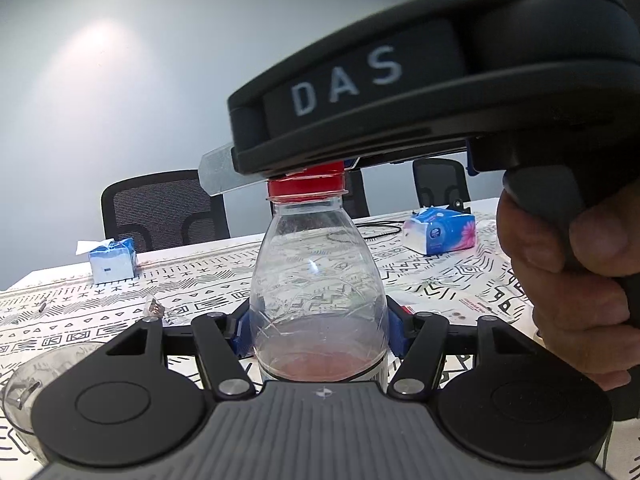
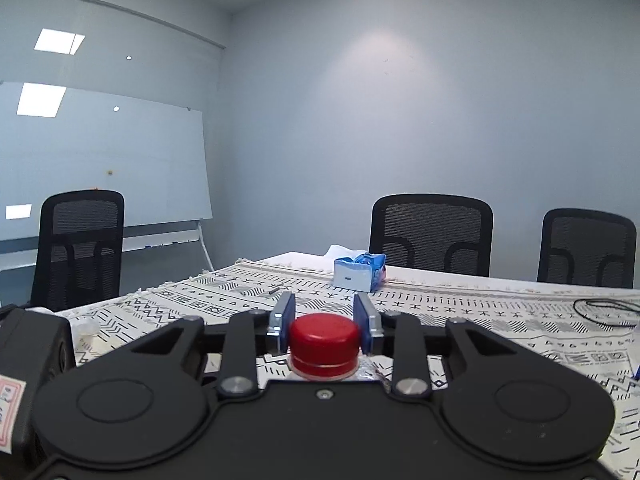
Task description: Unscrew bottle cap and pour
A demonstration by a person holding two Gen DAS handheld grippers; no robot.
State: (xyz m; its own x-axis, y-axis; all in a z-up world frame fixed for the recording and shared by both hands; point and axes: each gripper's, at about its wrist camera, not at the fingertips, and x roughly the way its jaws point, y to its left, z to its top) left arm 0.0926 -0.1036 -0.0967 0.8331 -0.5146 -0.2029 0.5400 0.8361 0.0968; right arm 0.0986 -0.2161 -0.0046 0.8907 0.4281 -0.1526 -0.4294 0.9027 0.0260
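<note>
A clear plastic bottle (image 1: pixel 318 280) with a little pink liquid at the bottom stands upright on the patterned tablecloth. My left gripper (image 1: pixel 320 330) is shut on its body, blue pads against both sides. The red cap (image 1: pixel 306 186) sits on the neck. My right gripper (image 2: pixel 325 322) comes over the bottle from the right in the left wrist view, its body above the cap. In the right wrist view the red cap (image 2: pixel 324 342) sits between the blue pads (image 2: pixel 287 322), which touch its sides.
A clear glass cup (image 1: pixel 28 388) stands at the lower left beside my left gripper. A blue tissue box (image 1: pixel 112 260) and a tissue pack (image 1: pixel 440 230) lie further back. A black cable (image 2: pixel 606 308) lies right. Black chairs (image 2: pixel 432 234) line the far edge.
</note>
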